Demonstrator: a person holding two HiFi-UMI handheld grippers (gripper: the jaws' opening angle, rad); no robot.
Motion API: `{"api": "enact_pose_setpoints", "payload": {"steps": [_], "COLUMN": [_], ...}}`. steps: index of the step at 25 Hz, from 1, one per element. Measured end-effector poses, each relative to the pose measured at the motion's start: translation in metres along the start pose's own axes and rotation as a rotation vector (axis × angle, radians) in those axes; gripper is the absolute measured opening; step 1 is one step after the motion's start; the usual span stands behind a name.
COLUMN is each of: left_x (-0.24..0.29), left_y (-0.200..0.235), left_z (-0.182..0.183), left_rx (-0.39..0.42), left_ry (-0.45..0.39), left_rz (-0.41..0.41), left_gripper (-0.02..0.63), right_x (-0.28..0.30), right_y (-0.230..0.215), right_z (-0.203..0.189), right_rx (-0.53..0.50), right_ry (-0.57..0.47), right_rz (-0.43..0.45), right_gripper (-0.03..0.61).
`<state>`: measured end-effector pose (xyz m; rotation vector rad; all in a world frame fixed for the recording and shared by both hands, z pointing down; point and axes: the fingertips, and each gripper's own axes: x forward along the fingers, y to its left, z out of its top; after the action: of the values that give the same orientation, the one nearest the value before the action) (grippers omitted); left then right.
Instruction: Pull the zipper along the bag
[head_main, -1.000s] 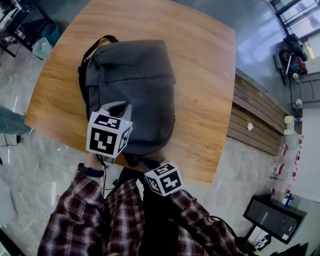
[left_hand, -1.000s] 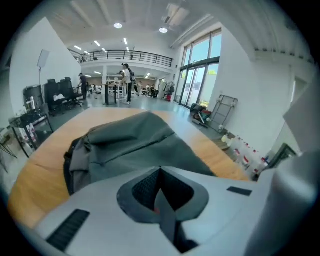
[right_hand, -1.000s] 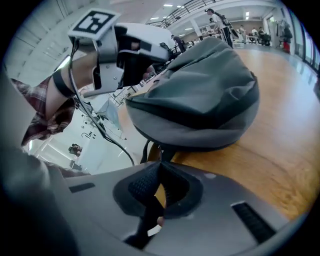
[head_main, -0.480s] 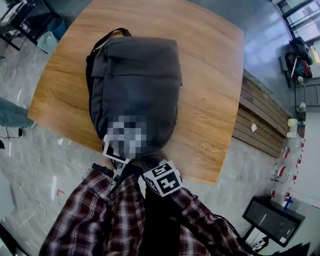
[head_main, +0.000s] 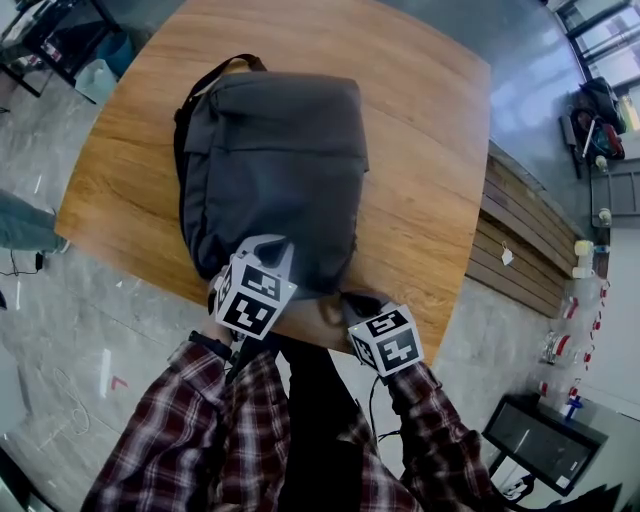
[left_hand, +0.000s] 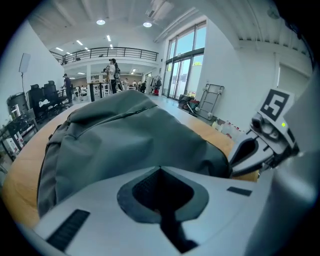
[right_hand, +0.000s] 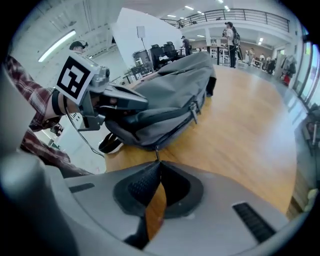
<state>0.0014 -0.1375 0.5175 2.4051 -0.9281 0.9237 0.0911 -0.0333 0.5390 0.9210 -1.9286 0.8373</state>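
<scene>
We hold our right gripper (right_hand: 158, 162) closed on the zipper pull (right_hand: 156, 151), while our closed left gripper (left_hand: 160, 169) braces the backpack (head_main: 275, 160).

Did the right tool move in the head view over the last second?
Yes. The right tool has shifted rightward along the table's near edge, toward its near right corner, away from below the bag's middle.

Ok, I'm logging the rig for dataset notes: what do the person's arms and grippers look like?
Left gripper and right gripper have pale grey claws with dark ribbed pads, each topped by a white cube with black square markers. Plaid sleeves, red and dark; black wristband on the left.
</scene>
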Motion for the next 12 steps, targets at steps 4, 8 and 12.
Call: {"api": "enact_pose_setpoints", "payload": {"steps": [4,8,12], "left_x": [0.001,0.001,-0.003], "left_y": [-0.005,-0.007,0.003], "left_z": [-0.002,-0.004,-0.012], "left_rx": [0.05,0.087,0.249], "left_ry": [-0.001,-0.004,0.038], "left_rz": [-0.001,-0.009,0.013], "left_gripper": [0.009,0.009,0.011], "right_x": [-0.003,0.007,0.01], "right_y": [-0.034,-0.052,-0.022], "right_z": [0.011,0.017,0.018], "right_rx": [-0.045,0.005,0.024], "right_ry": [0.006,0.008,-0.01], "right_rz": [-0.053,-0.043,0.051], "right_gripper": [0.014,0.014,0.008]}}
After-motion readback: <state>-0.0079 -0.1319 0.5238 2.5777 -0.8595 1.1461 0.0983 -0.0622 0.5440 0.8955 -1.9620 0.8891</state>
